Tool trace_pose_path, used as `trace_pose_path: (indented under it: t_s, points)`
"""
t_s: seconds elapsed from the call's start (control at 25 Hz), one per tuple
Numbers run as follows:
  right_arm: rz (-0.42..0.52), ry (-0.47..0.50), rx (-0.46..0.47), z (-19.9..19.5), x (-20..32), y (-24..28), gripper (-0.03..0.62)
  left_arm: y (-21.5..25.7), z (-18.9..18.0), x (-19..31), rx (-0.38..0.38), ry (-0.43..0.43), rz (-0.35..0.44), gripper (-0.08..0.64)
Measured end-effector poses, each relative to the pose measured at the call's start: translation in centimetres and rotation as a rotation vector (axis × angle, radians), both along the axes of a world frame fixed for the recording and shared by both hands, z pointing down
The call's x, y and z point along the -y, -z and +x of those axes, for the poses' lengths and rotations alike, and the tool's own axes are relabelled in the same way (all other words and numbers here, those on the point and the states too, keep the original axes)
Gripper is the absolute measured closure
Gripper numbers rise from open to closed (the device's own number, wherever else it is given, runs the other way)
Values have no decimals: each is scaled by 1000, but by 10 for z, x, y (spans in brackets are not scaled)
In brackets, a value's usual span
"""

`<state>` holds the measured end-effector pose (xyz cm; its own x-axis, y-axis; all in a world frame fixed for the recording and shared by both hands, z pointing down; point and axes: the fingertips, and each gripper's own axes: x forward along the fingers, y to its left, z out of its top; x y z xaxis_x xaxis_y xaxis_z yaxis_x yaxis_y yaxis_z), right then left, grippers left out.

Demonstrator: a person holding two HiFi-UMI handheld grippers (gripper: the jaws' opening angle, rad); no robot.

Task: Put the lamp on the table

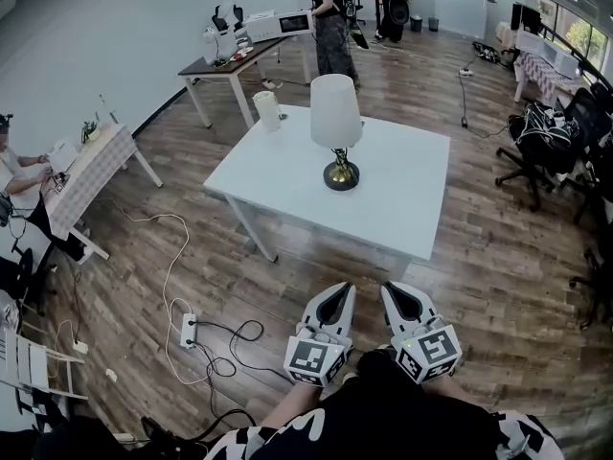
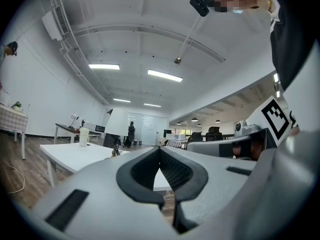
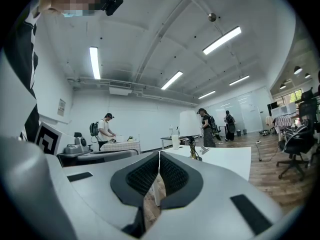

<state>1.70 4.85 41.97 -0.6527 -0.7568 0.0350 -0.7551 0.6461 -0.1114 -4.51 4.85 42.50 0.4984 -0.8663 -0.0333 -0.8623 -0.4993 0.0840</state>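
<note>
Grey plastic and black ribbed pads come first. The left tool [image 1: 338, 290] and the right tool [image 1: 399, 290] sit side by side close against the person's body, tips pointing forward. In each tool's own view the pads are pressed together along a thin seam with nothing pinched between them, so both are empty.

Off to the left of the left tool, a power strip [image 1: 189, 331] and loose cables [image 1: 230, 348] lie on the wooden floor [image 1: 479, 257]. Ahead of both tools, across a stretch of bare floor and well apart from them, stands the white surface [image 1: 402, 175]. The lamp [image 1: 336, 113] is upright on it, its dark round base flat on the top and its pale shade above, touched by neither tool. Beyond the lamp and to its left, near the far corner, a white cup-like container [image 1: 268, 110] stands apart from it. Farther off, a person [image 1: 330, 17] stands by another table [image 1: 225, 65] that carries appliances.

The placing step looks finished: the lamp stands free where the task wants it. The next move likely calls for little beyond keeping the tools clear. If the lamp needed shifting, that would mean stepping forward, spreading one tool, and taking the slim stem rather than the shade, since it looks top-heavy.
</note>
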Motion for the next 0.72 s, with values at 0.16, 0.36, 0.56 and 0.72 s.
trace_pose_path:
  t_s: [0.16, 0.36, 0.56, 0.72]
  points:
    - [1, 22, 5, 0, -1, 1, 572, 0, 1, -1, 3, 14, -4, 555]
    - [-10, 46, 3, 7, 2, 2, 572, 4, 14, 1, 7, 20, -7, 555]
    - [-6, 48, -4, 28, -1, 9, 572, 11, 37, -6, 9, 28, -3, 555]
    - [-4, 53, -3, 39, -4, 11, 572, 10, 50, -12, 10, 24, -5, 555]
